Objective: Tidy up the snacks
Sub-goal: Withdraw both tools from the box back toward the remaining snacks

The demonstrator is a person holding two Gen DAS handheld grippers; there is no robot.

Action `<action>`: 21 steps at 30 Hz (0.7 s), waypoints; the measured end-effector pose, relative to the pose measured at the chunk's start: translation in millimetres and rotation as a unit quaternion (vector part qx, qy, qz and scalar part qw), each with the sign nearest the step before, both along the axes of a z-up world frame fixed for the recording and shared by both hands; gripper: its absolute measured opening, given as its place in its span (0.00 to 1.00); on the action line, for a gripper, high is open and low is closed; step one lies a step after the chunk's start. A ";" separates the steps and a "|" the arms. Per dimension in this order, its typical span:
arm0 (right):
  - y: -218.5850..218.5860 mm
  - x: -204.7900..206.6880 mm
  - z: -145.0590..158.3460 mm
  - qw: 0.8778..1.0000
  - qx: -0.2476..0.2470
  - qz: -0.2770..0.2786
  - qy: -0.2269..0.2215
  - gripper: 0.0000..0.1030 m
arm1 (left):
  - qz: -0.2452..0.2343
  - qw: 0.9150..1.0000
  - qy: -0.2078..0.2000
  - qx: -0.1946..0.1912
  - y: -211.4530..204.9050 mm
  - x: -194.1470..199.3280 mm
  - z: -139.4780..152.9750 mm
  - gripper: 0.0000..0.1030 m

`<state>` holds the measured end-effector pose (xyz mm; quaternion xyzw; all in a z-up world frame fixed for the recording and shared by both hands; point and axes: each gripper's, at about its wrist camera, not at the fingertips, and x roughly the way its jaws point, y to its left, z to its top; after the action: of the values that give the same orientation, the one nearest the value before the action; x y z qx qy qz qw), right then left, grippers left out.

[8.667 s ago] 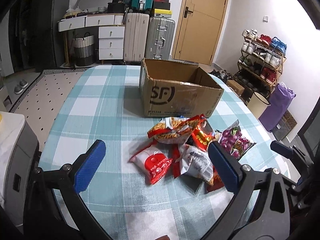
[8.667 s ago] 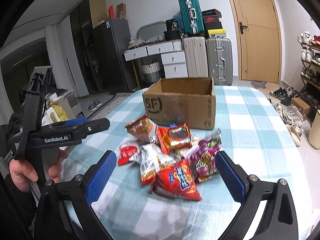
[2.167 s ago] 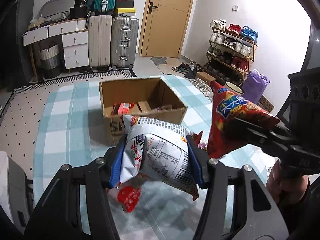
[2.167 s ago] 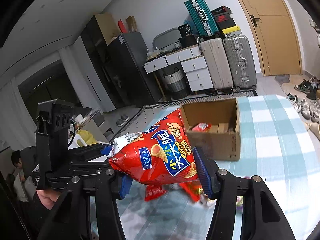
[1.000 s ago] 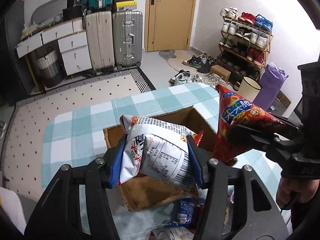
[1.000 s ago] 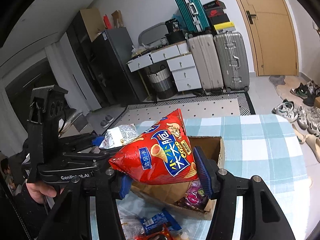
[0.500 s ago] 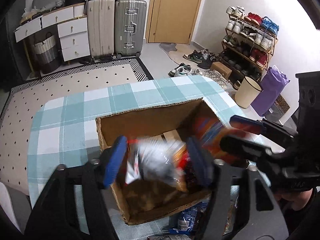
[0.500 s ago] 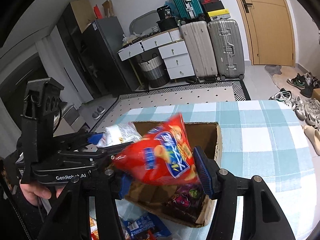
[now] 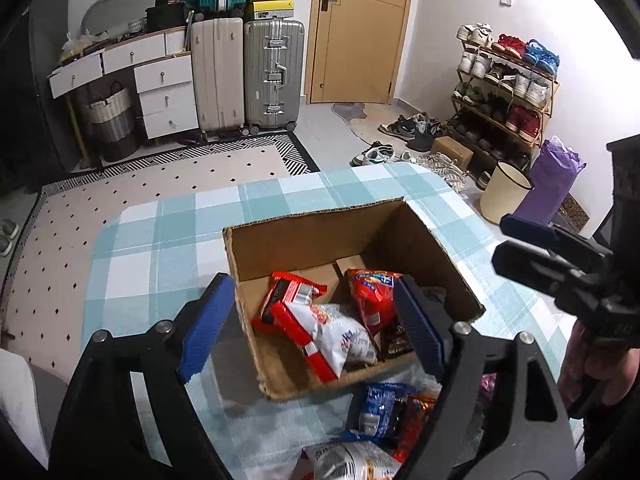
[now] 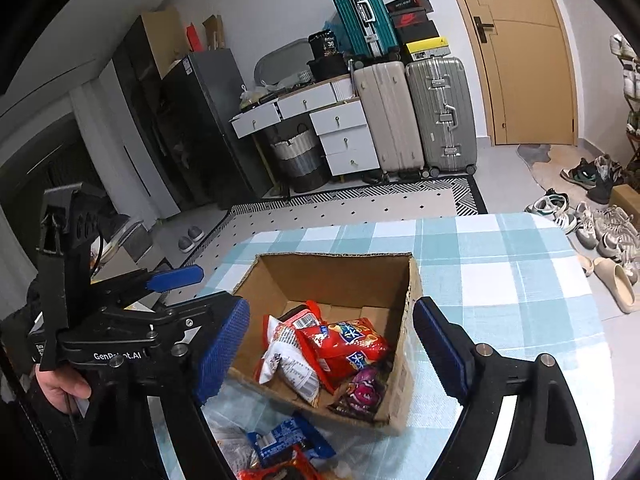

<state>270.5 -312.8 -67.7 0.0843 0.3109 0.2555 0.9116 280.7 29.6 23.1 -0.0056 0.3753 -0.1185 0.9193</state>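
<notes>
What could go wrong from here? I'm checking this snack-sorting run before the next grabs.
1. The remaining snacks lie tight against the cardboard box near wall, so reaching down for them could nudge or catch the box.
2. The left gripper and right gripper, jaws just opened and empty, hang close together over the box; they might collide on the next reach.
3. The bags in the box pile toward its near side, so later drops may land on the rim or spill out.

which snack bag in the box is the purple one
The purple bag in the cardboard box, in the near corner beside the red bag; the rest there are red or white.
</notes>
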 end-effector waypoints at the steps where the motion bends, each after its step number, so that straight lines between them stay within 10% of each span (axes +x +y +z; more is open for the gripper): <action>1: -0.8 -4.1 2.3 1.000 -0.001 -0.001 -0.003 0.83 | 0.002 1.000 -0.002 0.000 0.3 -4.8 2.2 0.78; 21: -5.2 -102.6 37.6 0.998 -0.010 -0.011 -0.055 0.92 | 0.032 0.998 -0.052 -0.002 -0.8 -108.7 39.2 0.98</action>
<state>168.0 -318.0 -30.1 0.0646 0.2623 0.2467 0.9307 172.0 28.8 62.3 -0.0133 0.3264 -0.0899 0.9409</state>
